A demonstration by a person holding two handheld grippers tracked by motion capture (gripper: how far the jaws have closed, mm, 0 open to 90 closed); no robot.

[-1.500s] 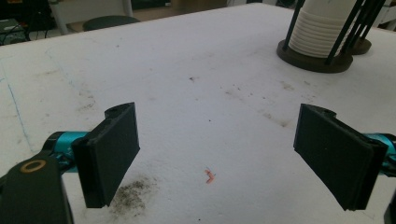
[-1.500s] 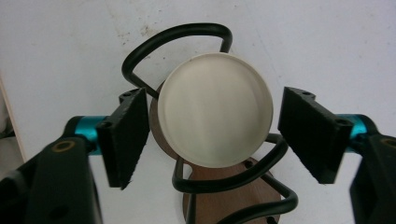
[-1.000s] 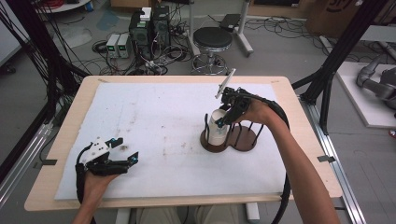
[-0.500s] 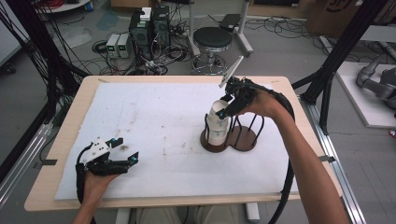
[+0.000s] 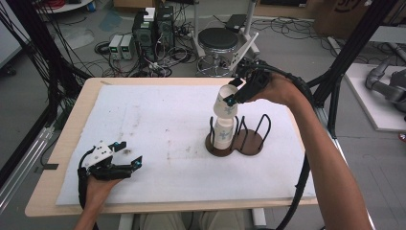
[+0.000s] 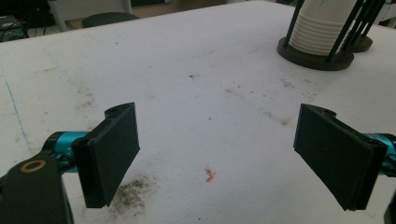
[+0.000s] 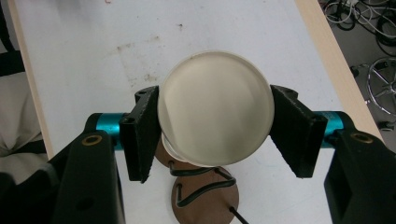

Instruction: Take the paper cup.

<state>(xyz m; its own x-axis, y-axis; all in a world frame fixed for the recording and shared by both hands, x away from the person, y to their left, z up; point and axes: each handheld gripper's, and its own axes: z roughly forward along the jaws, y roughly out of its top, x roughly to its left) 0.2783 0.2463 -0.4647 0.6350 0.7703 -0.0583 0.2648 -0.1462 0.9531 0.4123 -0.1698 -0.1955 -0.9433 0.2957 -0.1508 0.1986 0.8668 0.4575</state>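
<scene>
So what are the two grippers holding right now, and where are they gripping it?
The right gripper clamps a white paper cup by its side walls near the rim, above the stack of cups in the wire holder. The left gripper is open, holding nothing.

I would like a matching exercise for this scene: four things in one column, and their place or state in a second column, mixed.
Things:
1. right claw
2. left claw
3. stack of cups
4. lifted cup

Places or states:
A. open, low over the white mat
B. in the wire holder
C. shut on a cup
D. in the air above the stack

Pairs: 1-C, 2-A, 3-B, 4-D
</scene>
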